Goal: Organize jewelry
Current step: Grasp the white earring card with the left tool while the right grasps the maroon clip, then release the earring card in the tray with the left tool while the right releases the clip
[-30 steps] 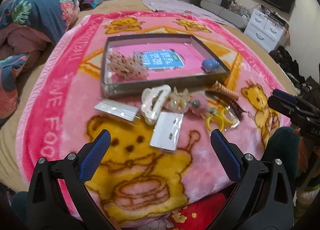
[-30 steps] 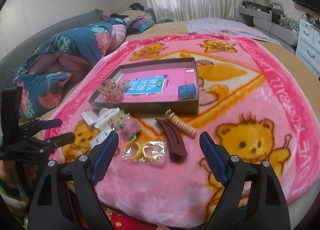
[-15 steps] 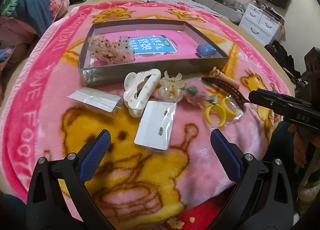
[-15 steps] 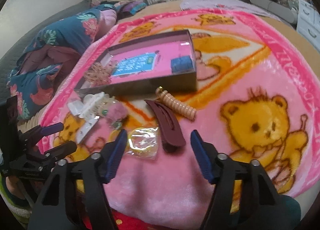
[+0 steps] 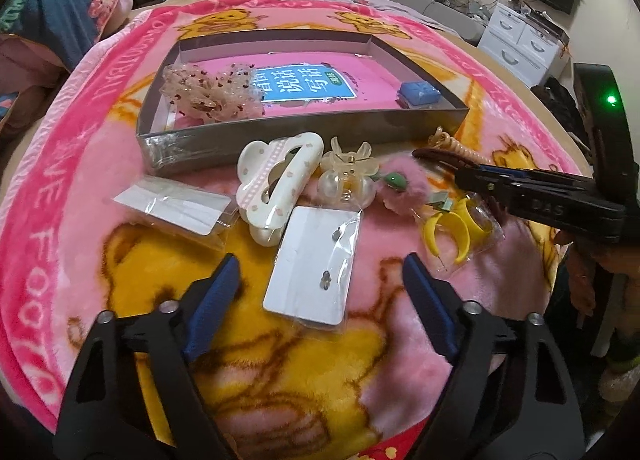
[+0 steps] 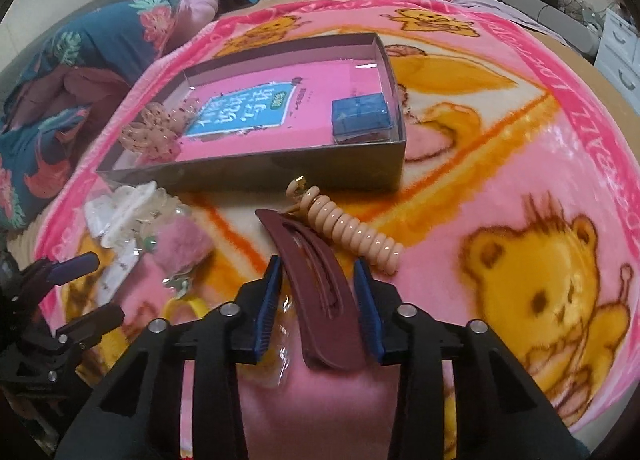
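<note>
While box [image 6: 280, 175] looms, coil [image 6: 356, 238] — beside clip [image 6: 320, 292]

left wrist: looks steeply down along its fingers at blanket [image 5: 120, 260], close | right wrist: same tilt, closer, beside the left's | shared: grey tray [image 5: 304, 131] [image 6: 280, 169] at far side, maroon clip [image 6: 320, 292], each other's gripper

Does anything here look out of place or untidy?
Yes. Most pieces still lie loose on the blanket in front of the tray, not in it: the white claw clip, the earring card, the yellow hoops and the dark red clip. Nothing looks damaged.
</note>
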The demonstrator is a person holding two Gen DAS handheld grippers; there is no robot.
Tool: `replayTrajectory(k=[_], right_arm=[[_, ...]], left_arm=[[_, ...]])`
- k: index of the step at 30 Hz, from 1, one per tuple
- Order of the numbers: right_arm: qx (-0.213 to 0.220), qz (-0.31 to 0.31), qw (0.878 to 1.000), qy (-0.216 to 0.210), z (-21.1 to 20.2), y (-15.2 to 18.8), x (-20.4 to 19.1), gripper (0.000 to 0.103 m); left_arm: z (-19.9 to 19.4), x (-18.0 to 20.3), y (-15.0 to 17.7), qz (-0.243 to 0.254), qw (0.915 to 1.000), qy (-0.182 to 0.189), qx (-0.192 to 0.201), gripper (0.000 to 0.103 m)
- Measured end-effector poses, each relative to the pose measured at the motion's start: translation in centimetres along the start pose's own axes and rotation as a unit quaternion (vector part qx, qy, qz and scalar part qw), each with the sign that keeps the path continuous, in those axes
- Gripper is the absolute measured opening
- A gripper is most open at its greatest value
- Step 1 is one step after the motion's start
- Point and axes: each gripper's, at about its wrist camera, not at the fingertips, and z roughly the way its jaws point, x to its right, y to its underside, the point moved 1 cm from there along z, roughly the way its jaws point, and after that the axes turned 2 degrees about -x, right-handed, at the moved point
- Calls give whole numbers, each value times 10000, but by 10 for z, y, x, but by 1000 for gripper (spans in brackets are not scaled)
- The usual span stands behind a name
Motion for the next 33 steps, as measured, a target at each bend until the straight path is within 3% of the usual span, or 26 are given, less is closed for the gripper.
replayTrajectory(k=[3, 7, 9, 22, 33], right_arm=[[13, -108, 9999, 120, 2, 1, 2, 16], [131, -16, 9999, 41, -5, 5, 8, 15], [224, 35, 9997, -27, -12, 8, 11, 15], [660, 300, 9966, -391, -46, 23, 23, 14], [855, 84, 9939, -685, -66, 25, 1, 14]], left_arm=[[6, 3, -1, 25, 10000, 54, -77, 58], [12, 6, 0, 129, 9998, -20, -124, 49], [11, 5, 1, 142, 9998, -43, -100, 31], [-10, 1, 4, 123, 9999, 83, 87, 30], [-37, -14, -4, -25, 9991, -70, 415, 30]])
